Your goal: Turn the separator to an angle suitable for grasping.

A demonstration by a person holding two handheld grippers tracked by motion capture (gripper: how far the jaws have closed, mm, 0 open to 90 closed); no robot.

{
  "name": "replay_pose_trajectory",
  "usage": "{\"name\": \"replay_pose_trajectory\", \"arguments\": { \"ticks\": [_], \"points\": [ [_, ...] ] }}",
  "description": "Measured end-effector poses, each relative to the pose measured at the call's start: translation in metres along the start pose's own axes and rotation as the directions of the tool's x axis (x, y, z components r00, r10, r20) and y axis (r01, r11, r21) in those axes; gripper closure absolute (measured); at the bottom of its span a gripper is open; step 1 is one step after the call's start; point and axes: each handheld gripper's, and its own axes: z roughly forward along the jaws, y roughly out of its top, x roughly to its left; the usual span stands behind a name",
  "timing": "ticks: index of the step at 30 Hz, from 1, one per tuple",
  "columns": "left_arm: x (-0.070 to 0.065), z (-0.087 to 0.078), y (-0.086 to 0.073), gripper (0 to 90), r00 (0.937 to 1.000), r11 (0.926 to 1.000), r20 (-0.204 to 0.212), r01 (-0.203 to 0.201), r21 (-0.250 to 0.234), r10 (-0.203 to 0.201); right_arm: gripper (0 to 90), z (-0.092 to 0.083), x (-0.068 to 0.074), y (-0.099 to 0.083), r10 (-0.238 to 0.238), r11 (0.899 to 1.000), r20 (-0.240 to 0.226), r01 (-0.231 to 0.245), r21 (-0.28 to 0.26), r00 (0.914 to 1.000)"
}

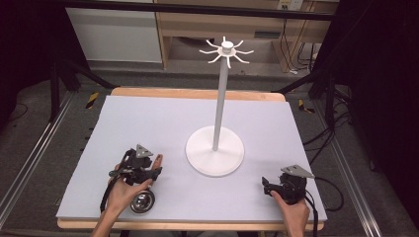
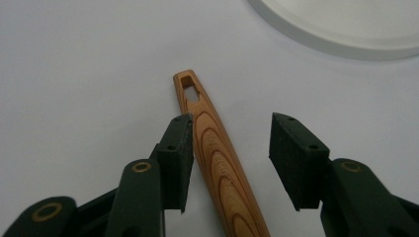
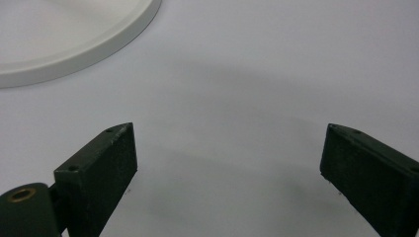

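Observation:
A ladle lies on the pale mat near the front left, its shiny metal bowl [image 1: 143,201] close to the person's left hand and its wooden handle [image 1: 157,160] pointing toward the stand. In the left gripper view the handle [image 2: 217,153], with a slot at its tip, lies between the jaws of my left gripper [image 2: 230,118]. The left pad sits right against the wood and the right pad stands clear of it. In the high view my left gripper [image 1: 153,170] hovers low over the handle. My right gripper [image 1: 267,185] rests at the front right, jaws wide [image 3: 227,133] with nothing between them.
A white stand with a round base [image 1: 197,158], a thin pole and a ring of hooks on top [image 1: 226,49] stands mid-table. Its base rim [image 2: 346,44] lies just beyond the handle tip, and its base rim [image 3: 99,44] is in the right gripper view. The mat [image 1: 148,118] covers a wooden table.

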Motion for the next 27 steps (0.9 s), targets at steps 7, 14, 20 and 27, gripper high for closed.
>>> {"name": "replay_pose_trajectory", "arguments": {
  "ticks": [7, 14, 20, 27],
  "points": [
    [0.001, 0.006, -0.006, 54.8, 0.9999, 0.9995, -0.008, 0.011, 0.029, -0.011, 7.9, 0.001, -0.001, -0.001, -0.002, 1.0, 0.002, 0.002, 0.006, 1.0],
    [-0.001, 0.013, -0.008, 56.4, 0.9999, 0.9984, -0.012, 0.004, 0.057, -0.004, 8.0, 0.001, -0.001, -0.001, 0.0, 1.0, -0.001, 0.0, 0.01, 1.0],
    [0.001, 0.017, -0.009, 58.1, 0.9998, 0.997, -0.02, 0.006, 0.078, -0.004, 8.0, 0.002, -0.001, -0.001, 0.001, 1.0, -0.001, -0.001, 0.014, 1.0],
    [0.004, 0.018, -0.01, 58.0, 0.9997, 0.9968, 0.004, 0.023, 0.076, -0.024, 8.0, 0.003, -0.001, -0.001, -0.002, 1.0, -0.005, 0.002, 0.016, 1.0]
  ]
}}
